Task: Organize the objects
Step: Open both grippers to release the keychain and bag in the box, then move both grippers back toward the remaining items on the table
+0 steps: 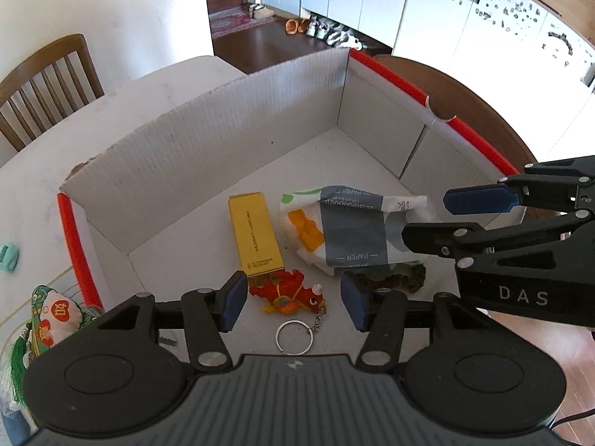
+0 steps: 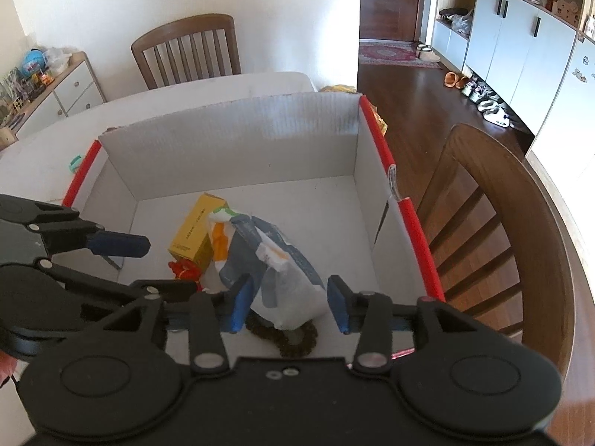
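White box (image 1: 208, 148) holds yellow carton (image 1: 254, 236), tissue pack (image 1: 353, 230), red keychain (image 1: 288, 293).

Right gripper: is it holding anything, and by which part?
Nothing held. The right gripper is open, straddling the paper packet without clamping it. The left gripper is open too.

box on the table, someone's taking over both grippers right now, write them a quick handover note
Left hand-held gripper: open, empty, over the red dragon keychain in the box.
Right hand-held gripper: open, straddling the paper tissue pack, not clamped.
In the box: yellow carton, tissue pack, keychain, a dark beaded string under the pack.
Left outside: a green tasselled pouch and a small teal item on the table beside the box. Probably those go in next.
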Available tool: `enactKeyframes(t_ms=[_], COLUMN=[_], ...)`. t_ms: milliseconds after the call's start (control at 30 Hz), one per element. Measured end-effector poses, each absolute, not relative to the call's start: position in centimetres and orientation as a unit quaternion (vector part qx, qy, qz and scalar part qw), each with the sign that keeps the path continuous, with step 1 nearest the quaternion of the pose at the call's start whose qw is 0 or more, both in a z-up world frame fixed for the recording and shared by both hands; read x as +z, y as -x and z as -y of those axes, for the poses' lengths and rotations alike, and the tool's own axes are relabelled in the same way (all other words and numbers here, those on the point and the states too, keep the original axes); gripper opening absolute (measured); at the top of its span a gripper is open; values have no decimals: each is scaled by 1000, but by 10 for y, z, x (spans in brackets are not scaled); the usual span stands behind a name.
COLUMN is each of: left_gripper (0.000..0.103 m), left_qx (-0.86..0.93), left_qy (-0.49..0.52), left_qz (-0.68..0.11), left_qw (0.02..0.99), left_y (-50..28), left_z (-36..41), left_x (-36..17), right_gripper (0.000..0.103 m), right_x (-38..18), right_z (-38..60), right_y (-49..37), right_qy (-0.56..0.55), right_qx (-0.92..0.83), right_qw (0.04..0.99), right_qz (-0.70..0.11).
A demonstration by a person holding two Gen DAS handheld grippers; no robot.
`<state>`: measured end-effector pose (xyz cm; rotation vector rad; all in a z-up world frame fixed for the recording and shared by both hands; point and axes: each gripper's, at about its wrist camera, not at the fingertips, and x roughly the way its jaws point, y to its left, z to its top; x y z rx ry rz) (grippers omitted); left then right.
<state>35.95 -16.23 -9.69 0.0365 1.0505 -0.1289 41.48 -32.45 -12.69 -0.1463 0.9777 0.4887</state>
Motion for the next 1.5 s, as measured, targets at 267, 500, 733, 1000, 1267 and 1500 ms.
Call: enactKeyframes(t_ms=[267,500,733,1000,1267,1500], left_gripper=[55,55,55,71,78,85], left_qx=[-65,-67,-70,-67,-53,-39], left_qy=[-1,14,29,34,40,40], left_qz=[-477,-450,-424,-404,-399,-386], left_qw=[877,890,902,911,915,921], left_y=[-345,-325,-301,-268,-233,-207], left_z=[153,138,110,64,11,-33], left_x=[-77,-54,-35,-20,-16,-13], right_gripper=[51,55,59,65,73,80], right_x=[-109,-89,-69,-51,-42,-39], right_z=[332,333,319,283,237,200], right_y=[-403,-385,-361,-328,-298,-276], right_qy=[59,50,53,57,60,58], right_qx=[241,247,250,252,255,259], right_qw=[858,865,873,880,882,883], right_qz=[-450,-433,-415,-398,-391,-388])
